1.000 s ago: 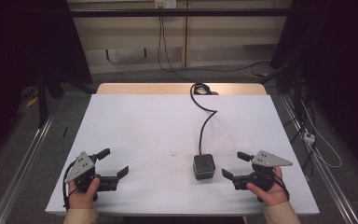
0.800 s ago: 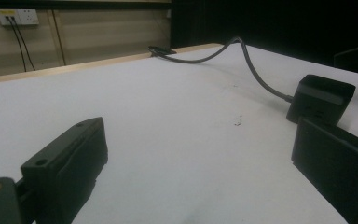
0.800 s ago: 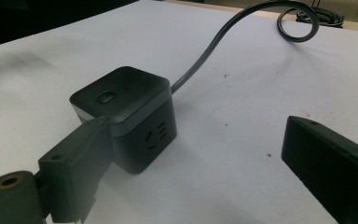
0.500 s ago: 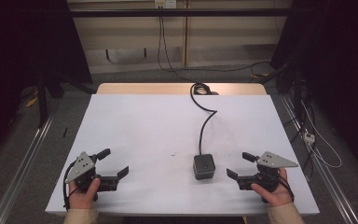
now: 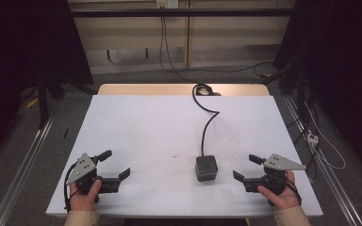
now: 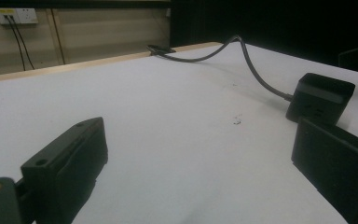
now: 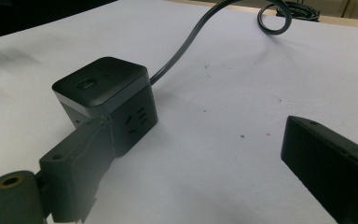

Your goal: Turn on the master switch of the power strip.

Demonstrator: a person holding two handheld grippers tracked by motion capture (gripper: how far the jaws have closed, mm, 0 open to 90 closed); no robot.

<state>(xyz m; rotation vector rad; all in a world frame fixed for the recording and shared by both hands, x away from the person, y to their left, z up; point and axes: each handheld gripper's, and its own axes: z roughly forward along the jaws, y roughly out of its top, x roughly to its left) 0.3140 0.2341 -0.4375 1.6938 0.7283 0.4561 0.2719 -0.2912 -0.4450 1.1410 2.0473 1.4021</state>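
Observation:
A black cube-shaped power socket sits on the white table, right of centre near the front; its grey cable runs to the far edge. In the right gripper view the cube shows a top button and socket holes on its side, just beyond my left jaw. My right gripper rests open on the table a short way right of the cube, empty. My left gripper stands open at the front left, empty, with the cube far off to its right.
The cable coils at the table's far wooden edge. Metal rails run along both sides of the table. More cables lie on the floor at the right. A small dark speck marks the tabletop.
My right gripper has slid a little to the right and slightly nearer the front edge, away from the cube. The left gripper and the cube have stayed put.

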